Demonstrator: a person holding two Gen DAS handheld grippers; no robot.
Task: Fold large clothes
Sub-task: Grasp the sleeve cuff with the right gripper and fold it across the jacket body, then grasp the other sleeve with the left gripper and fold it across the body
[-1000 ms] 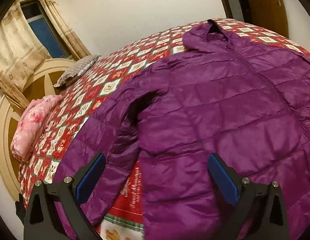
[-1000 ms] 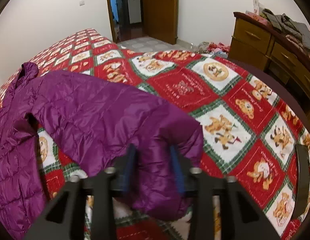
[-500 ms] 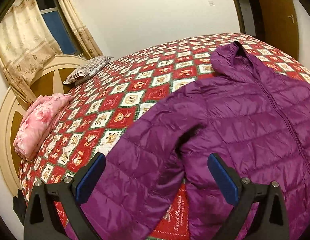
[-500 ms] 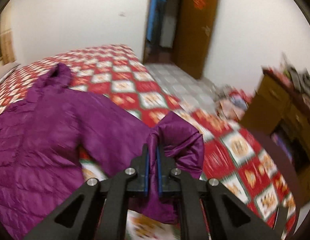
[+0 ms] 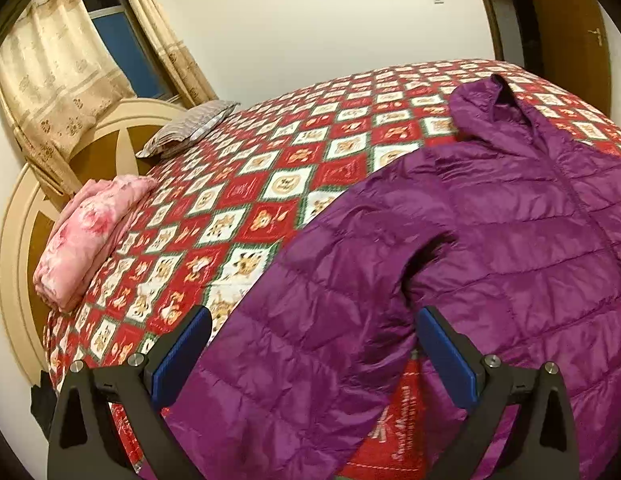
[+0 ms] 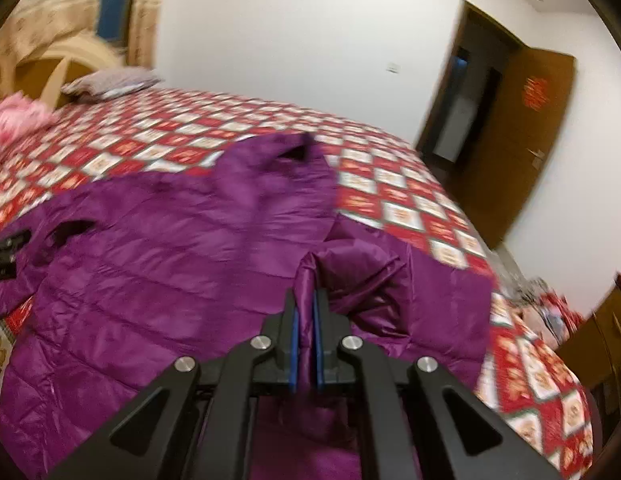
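A purple quilted puffer jacket [image 5: 490, 248] lies front up, zipped, on a bed [image 5: 238, 200] covered by a red and white patchwork quilt, its collar toward 12 o'clock. In the right wrist view, the right tool [image 6: 304, 336] is clamped narrow on the end of the right sleeve [image 6: 362, 276], which is raised and bunched above the jacket's body. In the left wrist view, the left tool [image 5: 314, 354] hangs wide and holds nothing, its 2 blue pads straddling the left sleeve [image 5: 310, 320], which runs toward 7 o'clock. A folded pink blanket [image 5: 86, 236] sits at 9 o'clock and a striped pillow [image 5: 190, 128] at 10 o'clock, both clear of the jacket.

The step in hand looks like folding the right sleeve across the chest. To do it well, carry the cuff low and level toward the zip, keep the grip firm on the slippery fabric, and lay the sleeve flat before letting go.
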